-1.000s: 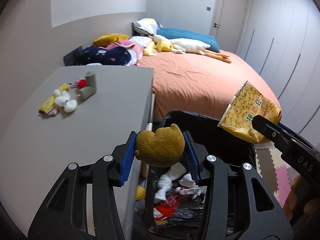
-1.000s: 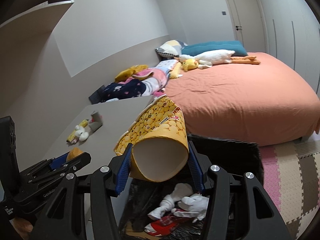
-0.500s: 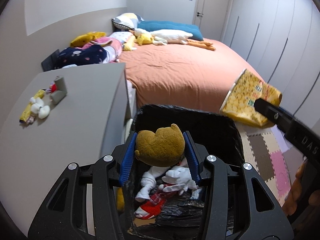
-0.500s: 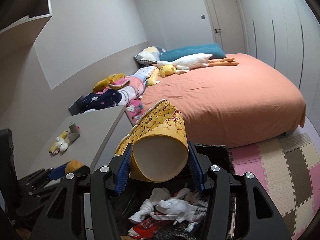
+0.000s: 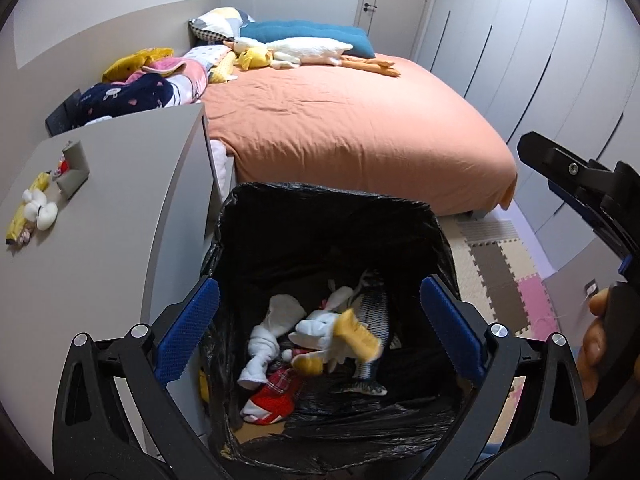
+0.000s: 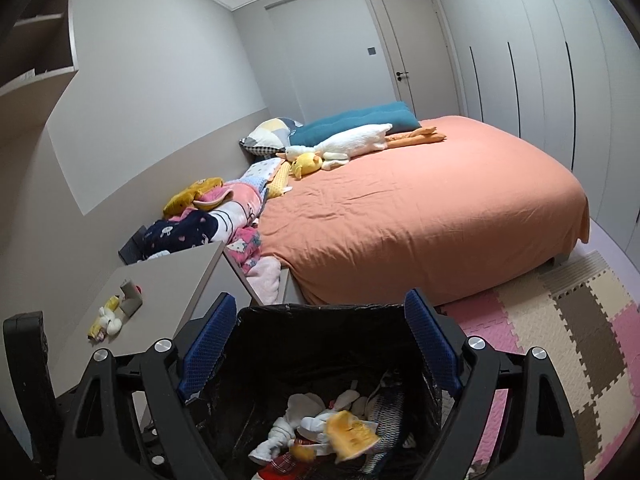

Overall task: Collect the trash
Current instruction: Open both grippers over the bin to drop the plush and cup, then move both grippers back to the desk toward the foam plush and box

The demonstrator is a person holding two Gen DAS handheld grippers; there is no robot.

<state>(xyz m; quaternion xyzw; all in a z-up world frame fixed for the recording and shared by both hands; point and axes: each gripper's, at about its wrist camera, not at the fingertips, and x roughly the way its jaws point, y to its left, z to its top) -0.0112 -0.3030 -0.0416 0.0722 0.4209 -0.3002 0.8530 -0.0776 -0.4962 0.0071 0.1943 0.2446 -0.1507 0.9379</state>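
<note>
A bin lined with a black bag [image 5: 248,216] [image 6: 280,320] stands between the grey desk and the bed. Inside lie white socks [image 5: 276,328], a red cloth [image 5: 272,400], a striped item [image 5: 372,308], and the yellow snack bag [image 5: 358,338] [image 6: 350,432], blurred. A small yellow-brown lump [image 5: 308,364] [image 6: 300,452] lies beside it. My left gripper [image 5: 318,324] is open and empty above the bin. My right gripper [image 6: 318,344] is open and empty above the bin; it also shows at the right edge of the left wrist view [image 5: 580,184].
A grey desk [image 5: 112,216] stands left of the bin, holding a small grey stand [image 5: 74,168], a white plush and a yellow wrapper [image 5: 36,208]. A bed with an orange cover [image 5: 352,128] lies behind. Foam floor mats [image 6: 560,320] lie to the right.
Both grippers have opened. The brown plush has left my left gripper and the yellow snack bag has left my right one; both now lie in the bin.
</note>
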